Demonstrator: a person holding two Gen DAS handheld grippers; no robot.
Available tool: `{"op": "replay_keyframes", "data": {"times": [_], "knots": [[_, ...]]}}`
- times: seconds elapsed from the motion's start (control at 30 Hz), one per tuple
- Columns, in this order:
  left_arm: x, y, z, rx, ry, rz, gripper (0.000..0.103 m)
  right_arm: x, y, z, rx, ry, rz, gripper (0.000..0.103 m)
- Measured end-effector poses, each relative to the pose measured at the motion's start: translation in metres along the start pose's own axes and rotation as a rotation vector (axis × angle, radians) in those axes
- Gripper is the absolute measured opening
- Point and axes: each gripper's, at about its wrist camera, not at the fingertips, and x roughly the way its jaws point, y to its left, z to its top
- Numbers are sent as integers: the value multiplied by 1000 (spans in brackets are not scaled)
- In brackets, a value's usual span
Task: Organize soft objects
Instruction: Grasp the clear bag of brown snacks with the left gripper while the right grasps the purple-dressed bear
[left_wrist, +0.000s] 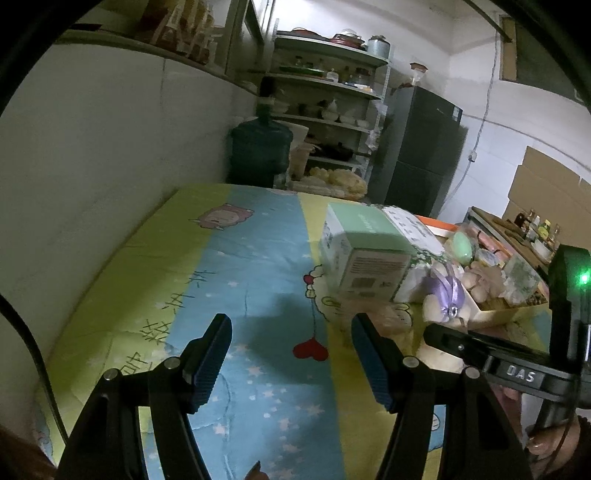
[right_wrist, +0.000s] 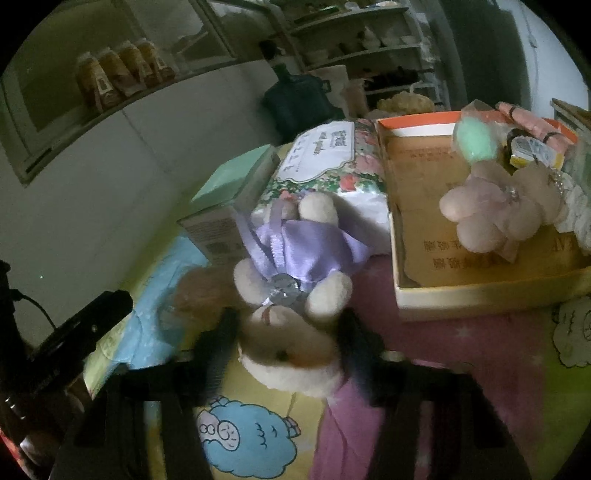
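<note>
A cream plush bear (right_wrist: 291, 280) in a purple satin dress lies on the cartoon bedsheet (right_wrist: 251, 439), its head toward me. My right gripper (right_wrist: 288, 332) has a finger on each side of the bear's head, and the pads appear to press on it. In the left wrist view the bear (left_wrist: 448, 291) lies beside the box, with the right gripper's body (left_wrist: 517, 373) to its right. My left gripper (left_wrist: 291, 354) hovers open over the sheet (left_wrist: 258, 258) with nothing between its fingers.
An orange-rimmed cardboard box (right_wrist: 406, 295) at the right holds a pink plush flower (right_wrist: 491, 214), a green puff (right_wrist: 472, 142) and small items. A mint green carton (right_wrist: 236, 177) and a floral tissue pack (right_wrist: 332, 155) lie behind the bear. A wall (left_wrist: 92, 147) runs along the left.
</note>
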Motion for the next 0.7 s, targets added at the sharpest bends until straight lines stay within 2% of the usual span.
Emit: {"op": "replay_keyframes", "data": {"times": [0.13,0.17,0.2,0.37,0.47,0.7], "knots": [[5,-8,2,13,10,-28,68,-1,2,0,-6,-3,-3,47],[6,-11,3,16,14,-37,71,-3,3,-1,-7,-8,-5,47],[8,-14,4,18,18,-48,74,-8,4,-1,-9,-20,-4,47],[20,-29,7,30,39,-85,74,-43,13,-3,-55,-119,-8,46],[31,-38,8,39,58,-92,74,-55,12,-2,-57,-144,-3,47],[58,-50,5,34,118,-96,74,-58,5,-5,-41,-139,-2,47]]}}
